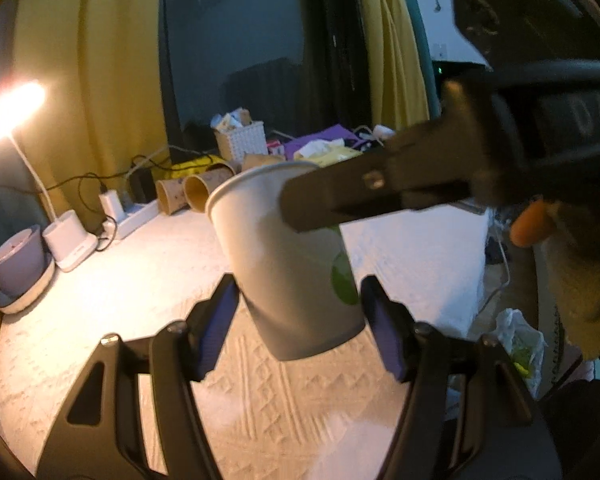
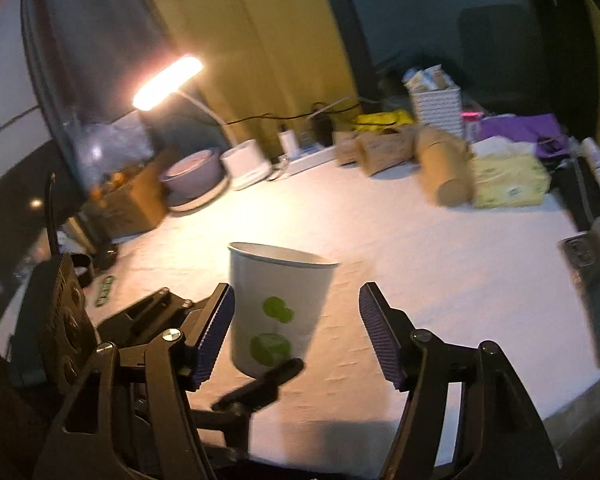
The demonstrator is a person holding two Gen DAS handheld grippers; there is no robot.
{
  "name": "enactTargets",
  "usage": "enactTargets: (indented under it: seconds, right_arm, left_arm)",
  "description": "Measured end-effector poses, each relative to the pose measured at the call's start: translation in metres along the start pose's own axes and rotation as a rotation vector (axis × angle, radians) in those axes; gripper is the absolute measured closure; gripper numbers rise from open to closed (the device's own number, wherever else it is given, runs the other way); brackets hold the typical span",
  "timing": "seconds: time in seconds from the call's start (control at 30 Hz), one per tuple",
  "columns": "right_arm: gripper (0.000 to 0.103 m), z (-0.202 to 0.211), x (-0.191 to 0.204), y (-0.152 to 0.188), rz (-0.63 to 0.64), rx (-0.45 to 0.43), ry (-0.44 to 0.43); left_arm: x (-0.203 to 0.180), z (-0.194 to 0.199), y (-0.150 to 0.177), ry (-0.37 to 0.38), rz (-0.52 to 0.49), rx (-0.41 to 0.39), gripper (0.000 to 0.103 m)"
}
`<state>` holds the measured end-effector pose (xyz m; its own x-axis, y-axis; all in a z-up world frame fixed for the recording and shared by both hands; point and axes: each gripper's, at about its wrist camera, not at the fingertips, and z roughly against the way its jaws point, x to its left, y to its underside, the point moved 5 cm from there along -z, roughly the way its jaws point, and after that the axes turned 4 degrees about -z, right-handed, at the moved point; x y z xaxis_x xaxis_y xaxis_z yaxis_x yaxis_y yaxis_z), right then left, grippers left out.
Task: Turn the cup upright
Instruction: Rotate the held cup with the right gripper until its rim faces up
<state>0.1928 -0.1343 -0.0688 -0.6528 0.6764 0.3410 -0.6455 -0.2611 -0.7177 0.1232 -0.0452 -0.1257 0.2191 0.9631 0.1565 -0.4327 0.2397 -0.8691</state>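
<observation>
A white paper cup point(image 1: 288, 264) with green leaf prints stands mouth up, slightly tilted, on the white embossed tablecloth point(image 1: 260, 400). My left gripper point(image 1: 300, 320) is open, its blue pads either side of the cup's base, apart from it. A finger of the other gripper point(image 1: 340, 196) crosses in front of the cup near its rim. In the right wrist view the cup point(image 2: 278, 308) stands between my right gripper's point(image 2: 296, 332) open fingers, close to the left pad point(image 2: 216, 332). The left gripper's finger point(image 2: 268, 380) reaches the cup's base.
A lit desk lamp point(image 2: 168, 80) and a purple bowl point(image 2: 196, 180) stand at the back left. Cardboard tubes point(image 2: 444, 168), a tissue pack point(image 2: 508, 180), a white basket point(image 2: 436, 108) and cables line the back edge. A dark device point(image 2: 588, 288) lies at the right.
</observation>
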Motion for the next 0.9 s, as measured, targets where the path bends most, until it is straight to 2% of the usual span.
enactTargets:
  seconds: [0.23, 0.4, 0.67, 0.9]
  right_arm:
    - [0.034, 0.002, 0.022, 0.004, -0.027, 0.032, -0.085]
    - [0.031, 0.002, 0.023, 0.003, -0.059, 0.049, -0.114]
    - [0.033, -0.009, 0.013, 0.004, -0.106, 0.084, -0.116]
    - [0.036, -0.009, 0.011, 0.004, -0.106, 0.079, -0.117]
  left_arm:
    - [-0.008, 0.033, 0.004, -0.021, -0.040, -0.091, 0.039]
    - [-0.006, 0.042, 0.004, -0.027, -0.044, -0.131, 0.039]
    - [-0.007, 0.043, 0.003, -0.036, -0.043, -0.147, 0.039]
    - [-0.004, 0.040, 0.003, -0.029, -0.034, -0.141, 0.039]
